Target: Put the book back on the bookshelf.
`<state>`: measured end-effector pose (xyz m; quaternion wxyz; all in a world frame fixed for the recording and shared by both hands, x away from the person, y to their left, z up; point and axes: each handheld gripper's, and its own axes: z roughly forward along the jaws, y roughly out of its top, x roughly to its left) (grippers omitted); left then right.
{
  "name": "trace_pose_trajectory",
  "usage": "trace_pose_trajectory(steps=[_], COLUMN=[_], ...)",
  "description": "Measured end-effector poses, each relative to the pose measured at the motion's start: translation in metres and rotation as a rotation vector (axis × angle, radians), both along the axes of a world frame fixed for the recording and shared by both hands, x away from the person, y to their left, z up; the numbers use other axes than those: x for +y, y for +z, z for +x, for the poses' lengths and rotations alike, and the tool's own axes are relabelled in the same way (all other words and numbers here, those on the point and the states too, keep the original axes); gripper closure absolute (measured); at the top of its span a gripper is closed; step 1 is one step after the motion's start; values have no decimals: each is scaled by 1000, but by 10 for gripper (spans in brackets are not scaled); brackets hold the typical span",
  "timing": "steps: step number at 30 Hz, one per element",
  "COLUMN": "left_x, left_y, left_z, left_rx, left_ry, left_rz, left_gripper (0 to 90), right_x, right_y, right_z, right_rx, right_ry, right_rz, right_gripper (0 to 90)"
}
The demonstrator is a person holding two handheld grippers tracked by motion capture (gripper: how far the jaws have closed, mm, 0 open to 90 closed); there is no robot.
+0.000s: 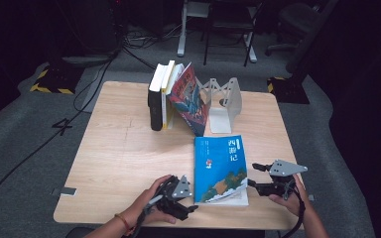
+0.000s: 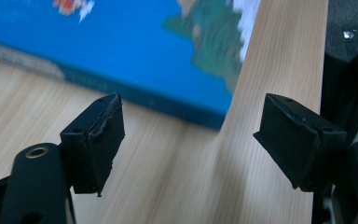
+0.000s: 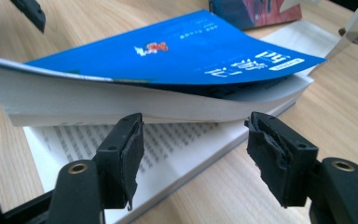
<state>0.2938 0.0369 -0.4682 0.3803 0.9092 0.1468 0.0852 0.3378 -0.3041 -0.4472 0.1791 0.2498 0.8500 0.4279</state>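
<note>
Meanwhile we find the blue paperback book (image 1: 221, 167) lying flat near the front edge of the pale wooden table (image 1: 124, 148), its cover and upper pages lifted from the lower block, printed text exposed beneath. Our right gripper (image 1: 252, 174) sits at the book's open page edge, jaws apart and grasping nothing, a pad (image 3: 126, 154) over the exposed page. Our left gripper (image 1: 192, 198) waits just off the near spine corner, released and empty. We judge the book is being gathered for the row of upright books (image 1: 171, 96) by the white metal bookend (image 1: 224, 101); next the right jaws must close on the page block. Large white Chinese characters mark the cover; smaller print is unreadable
</note>
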Motion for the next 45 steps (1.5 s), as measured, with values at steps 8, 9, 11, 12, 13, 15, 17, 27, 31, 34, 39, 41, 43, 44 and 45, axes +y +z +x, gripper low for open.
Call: trace_pose_trajectory(steps=[8,9,11,12,13,15,17,27,31,34,39,41,43,44,45], left_x=[-58,-65,-72,-76,-78,-85,-91,-103,-98,-95,-86,-80,-72,-65,-59], left_y=[3,1,-2,-2,-2,-2,-5,-7,-1,2,8,7,8,10,12], left_z=[2,4,6,7,7,10,12,10,6,3,5,5,6,8,11], left_rx=[-13,-4,-16,-29,-35,-50,-50,-110,-140,-179,-189,-196,-188,-167,-156], left_ry=[5,21,47,60,74,115,128,172,135,117,97,74,59,47,32], left_rz=[-34,-33,-38,-38,-41,-36,-24,3,-13,-7,-17,2,-4,-15,-27], left_gripper=[274,278,276,280,294,336,330,346,519,632,756,774,782,784,785], right_x=[5,5,6,7,7,7,8,9,7,5,2,1,3,4,4], right_y=[4,4,4,4,4,4,4,4,3,3,6,7,6,6,6], right_z=[3,3,2,2,3,3,3,3,3,4,3,2,0,-1,-2], right_rx=[-13,-13,-17,-17,-15,-14,-15,-15,-16,-12,-15,-9,-11,-11,-10], right_ry=[-9,-9,-12,-13,-13,-13,-14,-21,-31,-41,-46,-37,-17,-10,2], right_rz=[3,0,-5,-5,-2,1,0,4,8,14,42,55,30,26,25], right_gripper=[359,359,359,359,360,361,361,367,368,363,342,336,321,318,313])
